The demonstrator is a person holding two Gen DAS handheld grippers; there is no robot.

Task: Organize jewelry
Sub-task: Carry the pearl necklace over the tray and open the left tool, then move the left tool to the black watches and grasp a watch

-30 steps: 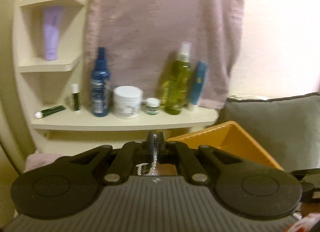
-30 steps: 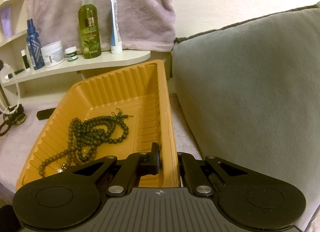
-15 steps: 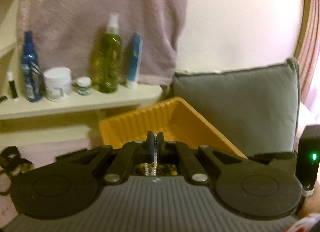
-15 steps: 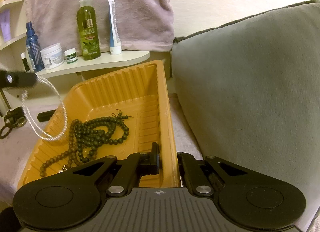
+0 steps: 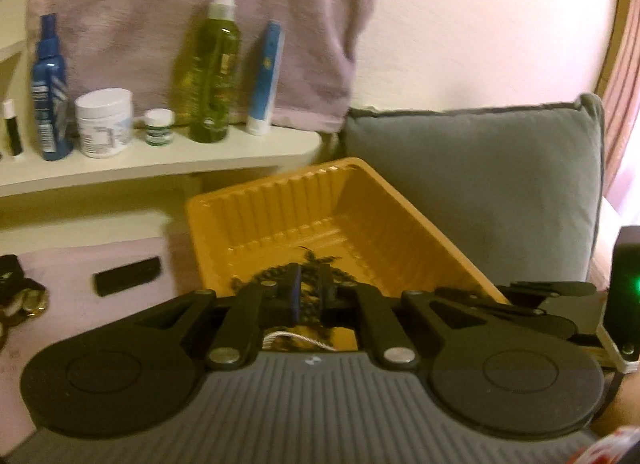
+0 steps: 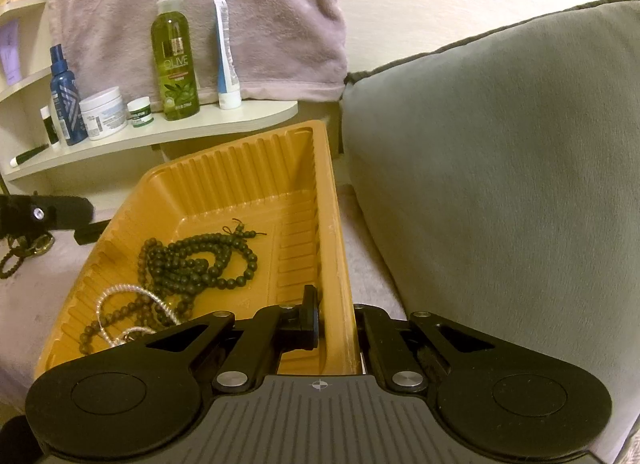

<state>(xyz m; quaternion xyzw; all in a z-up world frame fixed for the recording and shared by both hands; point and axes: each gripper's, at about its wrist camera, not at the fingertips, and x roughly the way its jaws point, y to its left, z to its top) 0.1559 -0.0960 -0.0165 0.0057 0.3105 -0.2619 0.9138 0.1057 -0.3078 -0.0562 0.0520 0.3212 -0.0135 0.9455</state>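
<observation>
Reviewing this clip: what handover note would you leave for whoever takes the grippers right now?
Left gripper: jaws opening above the orange tray, nothing between them.
Right gripper: shut on the tray's right wall.
Done: silver chain and dark bead necklace lie in the tray.
To do: jewelry pile on the pink cloth beside the tray.

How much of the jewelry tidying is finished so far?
Done: the dark bead necklace and a silvery chain lie in the orange tray. In hand: the right claw grips the tray's wall; the left claw, empty, is opening over the tray. Left: a jewelry pile on the pink cloth.
</observation>
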